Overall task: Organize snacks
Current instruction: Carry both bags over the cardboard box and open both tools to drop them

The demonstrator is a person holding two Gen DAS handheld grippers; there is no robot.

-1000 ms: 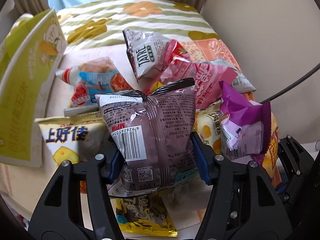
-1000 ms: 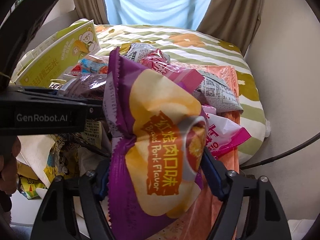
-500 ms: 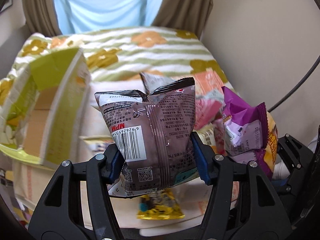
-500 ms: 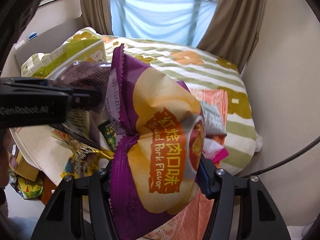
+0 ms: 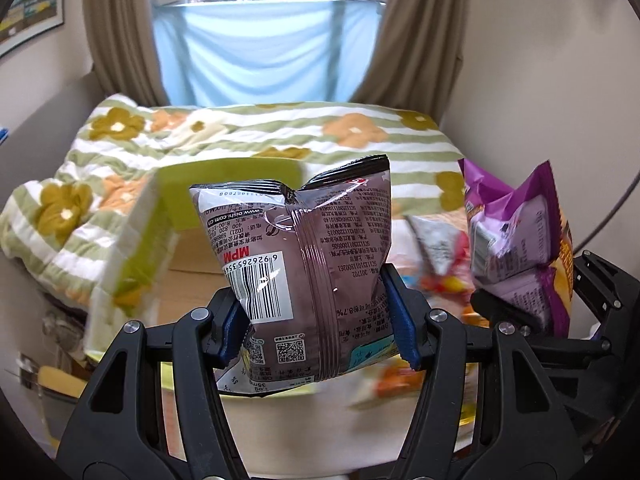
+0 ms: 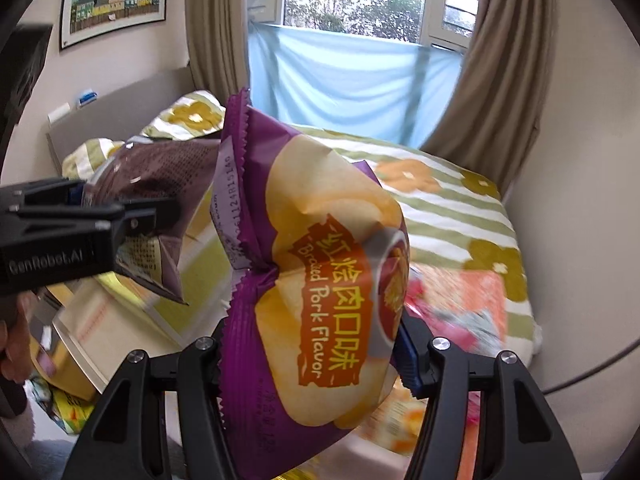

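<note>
My left gripper is shut on a brown snack bag with a barcode, held upright above the bed. My right gripper is shut on a purple braised-pork chip bag. That purple bag also shows at the right of the left wrist view, and the brown bag and left gripper show at the left of the right wrist view. A green cardboard box stands open below and behind the brown bag. More snack packs lie blurred to the right.
A striped flower-print duvet covers the bed up to the curtained window. A wall runs along the right. Loose snack packs lie on an orange cloth. A yellow packet lies low at the left.
Both grippers have risen and tilted up with their bags. The snack pile has dropped low in view and the window has come into view. The green box now lies behind the brown bag.
</note>
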